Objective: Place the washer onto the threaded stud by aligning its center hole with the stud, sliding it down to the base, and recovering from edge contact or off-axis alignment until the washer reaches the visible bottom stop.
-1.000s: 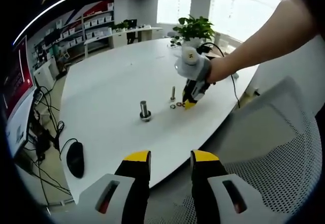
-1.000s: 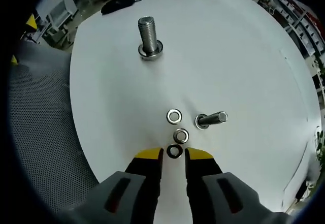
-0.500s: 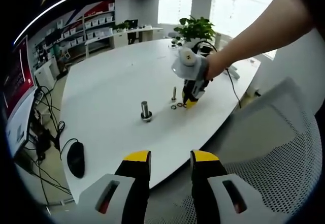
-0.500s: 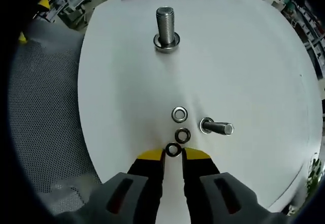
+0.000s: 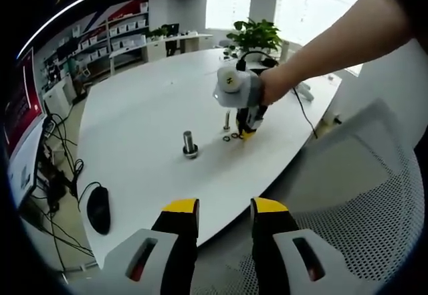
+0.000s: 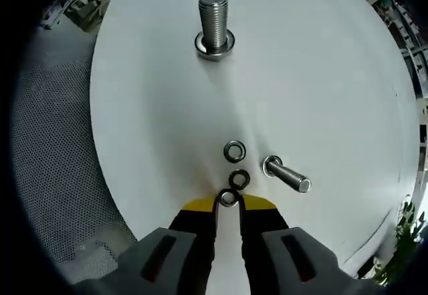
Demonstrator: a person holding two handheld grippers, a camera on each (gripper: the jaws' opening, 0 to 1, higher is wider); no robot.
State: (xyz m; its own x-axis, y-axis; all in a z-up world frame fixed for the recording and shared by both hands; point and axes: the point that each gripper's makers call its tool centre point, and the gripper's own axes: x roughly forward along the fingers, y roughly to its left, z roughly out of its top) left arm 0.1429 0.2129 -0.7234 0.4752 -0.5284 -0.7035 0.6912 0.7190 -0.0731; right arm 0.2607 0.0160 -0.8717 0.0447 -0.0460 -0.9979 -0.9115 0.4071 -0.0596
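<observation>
In the right gripper view, three small washers lie in a row on the white table (image 6: pixel 321 74). The nearest, dark washer (image 6: pixel 229 198) sits between the yellow tips of my right gripper (image 6: pixel 228 205), whose narrow jaws pinch it against the tabletop. Just beyond it are a second washer (image 6: pixel 239 178) and a third washer (image 6: pixel 233 151). A thin threaded stud (image 6: pixel 284 175) stands to their right, and a thick threaded stud (image 6: pixel 214 27) stands farther off. The left gripper view has my right gripper (image 5: pixel 246 133) tip-down beside the thin stud (image 5: pixel 227 120). My left gripper (image 5: pixel 225 208) hangs open and empty off the table's edge.
A person's arm (image 5: pixel 334 41) reaches in from the right. Under my left gripper is a mesh chair (image 5: pixel 354 228). A black mouse (image 5: pixel 98 209) lies near the table's left edge, a potted plant (image 5: pixel 254 37) at its far side. The thick stud (image 5: pixel 189 144) stands mid-table.
My right gripper's jaws have narrowed and slid forward, so the nearest washer now lies between its tips. That hand shifted slightly left in the left gripper view. My left gripper stayed still.
</observation>
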